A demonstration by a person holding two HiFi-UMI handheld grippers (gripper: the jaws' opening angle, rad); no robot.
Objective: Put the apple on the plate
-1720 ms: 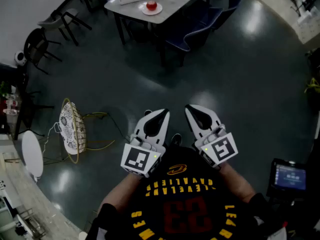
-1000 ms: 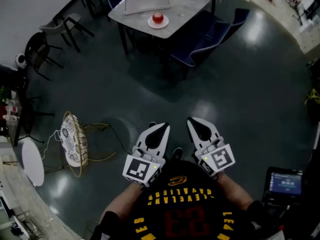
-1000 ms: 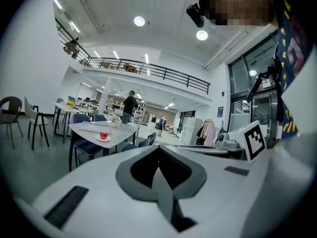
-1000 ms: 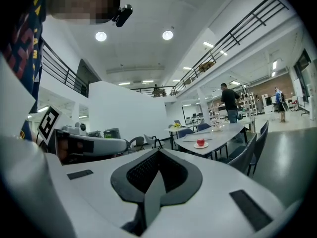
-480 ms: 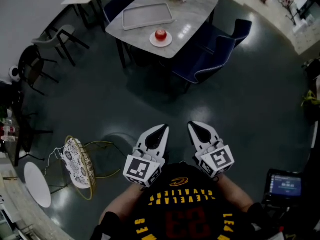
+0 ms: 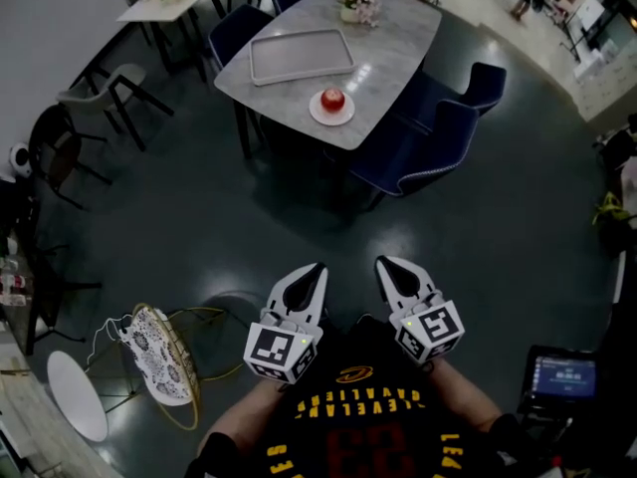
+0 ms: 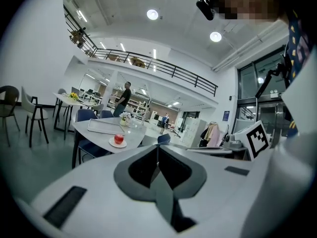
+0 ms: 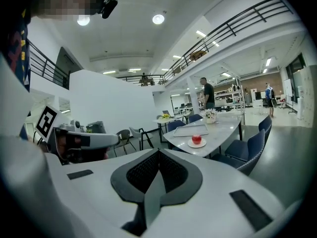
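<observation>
Red round apple [image 6: 332,99] sits on white round plate [image 6: 317,115] at grey bench [image 6: 393,38] edge; placement appears complete. Hold clenched, empty left gripper [image 6: 315,270] and right gripper [image 6: 385,264] clear.

Black jersey [image 6: 350,421], short sleeves; yellow lettering in arc across chest, dark red number 23 below, small yellow emblem [image 6: 348,374] above. Left gripper [image 6: 318,266], right gripper [image 6: 382,260]: white tapering shells, black inner pads, pointed tips. Cube [image 6: 275,348] at rear of each: white faces, black square markers, tiny green light on edge. Pads dark grey close up, finely ribbed on right. Small black camera [image 7: 204,7] on head.
</observation>
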